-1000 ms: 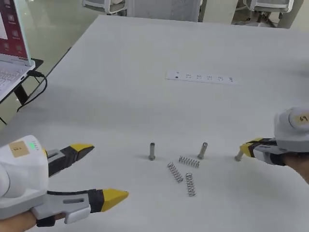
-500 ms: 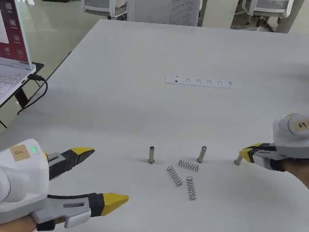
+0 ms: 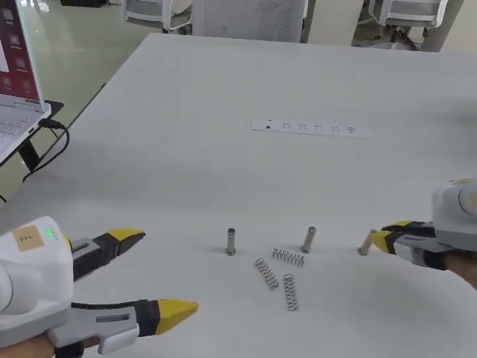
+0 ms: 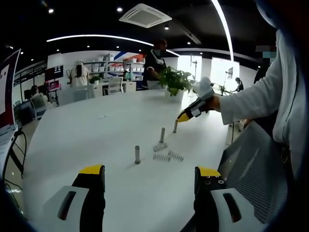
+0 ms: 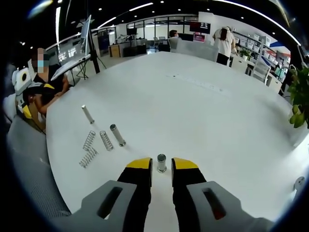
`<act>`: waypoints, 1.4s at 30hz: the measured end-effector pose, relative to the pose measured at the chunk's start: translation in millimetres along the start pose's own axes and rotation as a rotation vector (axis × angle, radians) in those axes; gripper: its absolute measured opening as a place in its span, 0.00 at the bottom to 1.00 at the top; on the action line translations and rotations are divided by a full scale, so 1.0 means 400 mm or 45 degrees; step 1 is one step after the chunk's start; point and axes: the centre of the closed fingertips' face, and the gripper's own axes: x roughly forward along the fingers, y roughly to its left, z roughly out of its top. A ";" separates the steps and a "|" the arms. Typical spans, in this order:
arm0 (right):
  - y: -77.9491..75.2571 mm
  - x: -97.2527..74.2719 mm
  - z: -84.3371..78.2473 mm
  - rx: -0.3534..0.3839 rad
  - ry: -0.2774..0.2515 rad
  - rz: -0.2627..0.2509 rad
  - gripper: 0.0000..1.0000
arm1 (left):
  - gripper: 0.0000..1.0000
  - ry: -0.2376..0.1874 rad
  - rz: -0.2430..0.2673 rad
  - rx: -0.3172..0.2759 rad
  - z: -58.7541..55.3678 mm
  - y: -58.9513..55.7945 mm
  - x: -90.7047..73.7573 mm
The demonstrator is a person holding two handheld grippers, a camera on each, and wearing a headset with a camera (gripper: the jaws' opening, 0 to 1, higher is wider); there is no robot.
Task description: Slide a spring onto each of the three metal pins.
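At the lower left of the head view, the left gripper (image 3: pixel 168 270) hovers with its jaws spread wide and nothing between them. A stretch of bare table (image 3: pixel 223 112) separates it from the left pin (image 3: pixel 231 242). At the right edge of that view, the right gripper (image 3: pixel 376 240) has its yellow tips at the right pin (image 3: pixel 365 244). In the right gripper view the right gripper (image 5: pixel 162 165) has its jaws narrow, with that pin (image 5: pixel 161 161) upright between the tips and a slim gap on each side.

The middle pin (image 3: pixel 308 239) stands between the other two, all in a loose row across the lower middle. Just below the row three springs lie flat on the table: the upper spring (image 3: pixel 288 257) near the middle pin's foot, the left spring (image 3: pixel 267 273) and the lower spring (image 3: pixel 290 291) close beside it. None is touching a pin.

Above the parts the white top runs open toward the far edge at the top of the frame, broken by a flush power strip (image 3: pixel 309 128) in the upper middle. The table's left edge slants down from the upper middle to the lower left. Beyond it, at the upper left, are a laptop (image 3: pixel 15 82) and a black cable (image 3: pixel 52 142). Chairs (image 3: pixel 250 16) line the far edge. In the left gripper view a potted plant (image 4: pixel 176 79) stands on the table's far end.
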 end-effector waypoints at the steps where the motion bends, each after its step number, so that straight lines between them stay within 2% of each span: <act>1: 0.002 -0.005 0.004 0.004 -0.016 -0.001 0.14 | 0.72 -0.001 -0.001 0.002 0.001 0.000 0.001; 12: 0.065 -0.073 0.049 0.005 -0.196 0.056 0.18 | 0.72 -0.014 -0.010 -0.002 0.007 -0.003 0.005; 17: 0.106 -0.091 0.059 0.010 -0.247 0.114 0.24 | 0.72 -0.016 -0.015 0.001 0.009 -0.006 0.008; 20: 0.142 -0.097 0.061 0.007 -0.273 0.172 0.30 | 0.72 -0.023 -0.019 -0.001 0.012 -0.009 0.010; 30: 0.233 -0.090 0.037 -0.036 -0.259 0.273 0.45 | 0.72 -0.028 -0.031 0.000 0.010 -0.012 0.013; 34: 0.251 -0.085 0.030 -0.052 -0.257 0.302 0.53 | 0.73 -0.037 -0.034 -0.009 0.009 -0.009 0.011; 42: 0.292 -0.085 0.019 -0.085 -0.254 0.352 0.62 | 0.74 -0.060 -0.045 -0.028 0.008 -0.004 0.009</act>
